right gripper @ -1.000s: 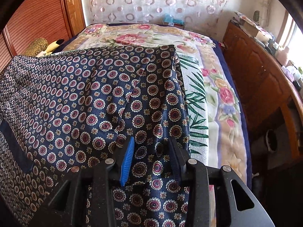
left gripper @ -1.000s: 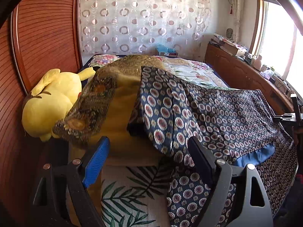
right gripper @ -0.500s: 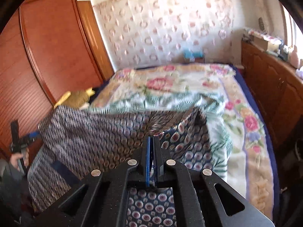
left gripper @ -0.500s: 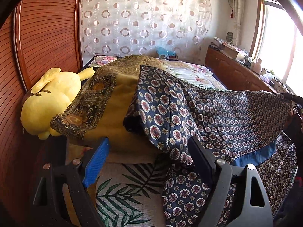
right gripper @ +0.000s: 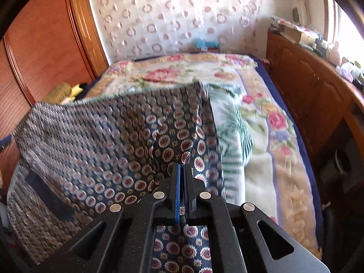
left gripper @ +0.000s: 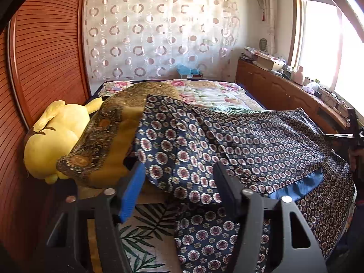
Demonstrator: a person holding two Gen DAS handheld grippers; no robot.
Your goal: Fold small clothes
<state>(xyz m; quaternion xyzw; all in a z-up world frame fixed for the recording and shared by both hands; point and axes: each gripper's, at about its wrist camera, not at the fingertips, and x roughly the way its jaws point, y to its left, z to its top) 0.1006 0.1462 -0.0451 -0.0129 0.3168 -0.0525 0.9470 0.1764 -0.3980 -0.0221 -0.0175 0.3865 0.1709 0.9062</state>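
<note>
A navy garment with red and cream medallions (left gripper: 227, 141) lies spread over the bed, its blue lining showing at the near right edge. My left gripper (left gripper: 179, 177) is open, its jaws wide apart just in front of the garment's near left edge, holding nothing. My right gripper (right gripper: 182, 170) is shut on the garment (right gripper: 127, 136) at its right edge and lifts that edge off the bed. The right gripper also shows at the far right of the left wrist view (left gripper: 350, 134).
A yellow plush toy (left gripper: 52, 141) and a gold patterned cushion (left gripper: 102, 141) lie at the bed's left by the wooden wardrobe (left gripper: 45, 56). A floral bedspread (right gripper: 261, 122) covers the bed. A wooden cabinet (right gripper: 318, 91) runs along the right.
My right gripper closed on the garment's right edge and raised it, then lowered it a little. My left gripper stayed open and nearly still by the left edge.
</note>
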